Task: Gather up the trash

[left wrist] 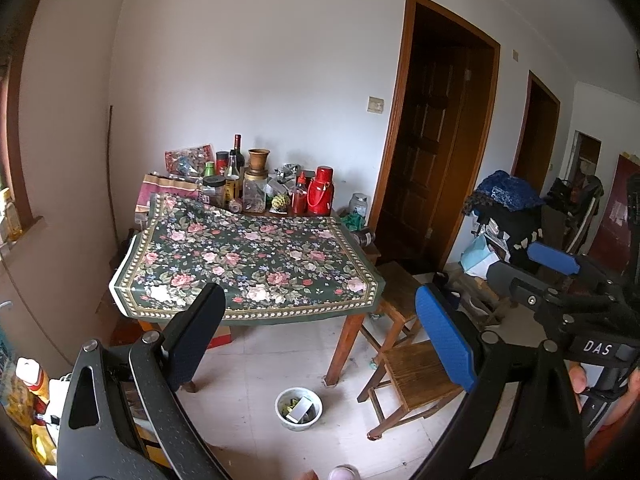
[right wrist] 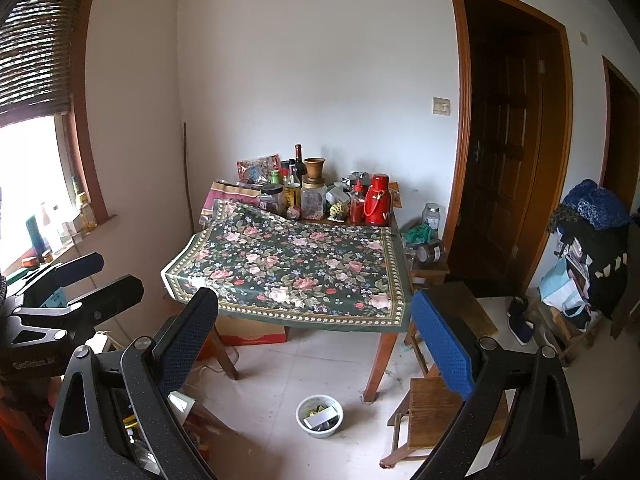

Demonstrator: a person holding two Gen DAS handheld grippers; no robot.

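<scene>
White ceramic, the bowl (left wrist: 298,409) stands on the tiled floor (left wrist: 260,364) just in front of the table leg (left wrist: 342,350) — it holds scraps of trash (left wrist: 298,407), a pale flat piece among greenish bits. The left gripper (left wrist: 320,344) hangs above the floor with its fingers spread wide and nothing between them. The right gripper (right wrist: 314,344) is the same — released, empty, fingers far apart. A floral cloth (right wrist: 296,268) covers the table, and bottles and jars (right wrist: 300,192) stand crowded at its far edge near the wall. A wooden stool (left wrist: 412,380) stands beside the bowl, to its right.
</scene>
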